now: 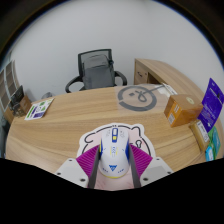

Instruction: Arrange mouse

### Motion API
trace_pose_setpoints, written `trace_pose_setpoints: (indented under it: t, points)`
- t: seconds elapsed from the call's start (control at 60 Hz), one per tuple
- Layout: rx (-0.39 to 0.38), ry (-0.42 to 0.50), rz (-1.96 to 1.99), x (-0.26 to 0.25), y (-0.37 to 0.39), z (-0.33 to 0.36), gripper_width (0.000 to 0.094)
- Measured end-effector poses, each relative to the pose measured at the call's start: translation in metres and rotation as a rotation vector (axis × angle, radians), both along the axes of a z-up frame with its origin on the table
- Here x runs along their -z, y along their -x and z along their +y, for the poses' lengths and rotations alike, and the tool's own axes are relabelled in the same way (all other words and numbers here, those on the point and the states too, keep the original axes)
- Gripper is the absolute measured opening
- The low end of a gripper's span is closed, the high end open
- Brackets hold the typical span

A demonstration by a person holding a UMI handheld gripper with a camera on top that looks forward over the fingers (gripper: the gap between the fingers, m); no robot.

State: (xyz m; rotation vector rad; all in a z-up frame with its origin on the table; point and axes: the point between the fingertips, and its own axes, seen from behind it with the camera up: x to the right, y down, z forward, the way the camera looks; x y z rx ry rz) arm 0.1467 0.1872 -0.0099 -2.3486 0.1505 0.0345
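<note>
A mouse (pixel 114 143) is seen between the fingers (pixel 92 172), on a desk (pixel 70 115). A chair (pixel 98 70) is placed beyond.
</note>
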Motion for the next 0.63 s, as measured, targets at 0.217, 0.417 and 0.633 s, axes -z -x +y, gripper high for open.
trace_pose_setpoints:
  t: [0.217,0.417,0.633]
  points:
    - [-0.001,0.006,-0.005,-0.032,0.013,-0.033,0.0835]
    - [0.052,-0.044,0.005,-0.081,0.043,-0.101,0.0832]
    - [0.113,-0.087,0.031,-0.123,0.1,-0.206,0.0833]
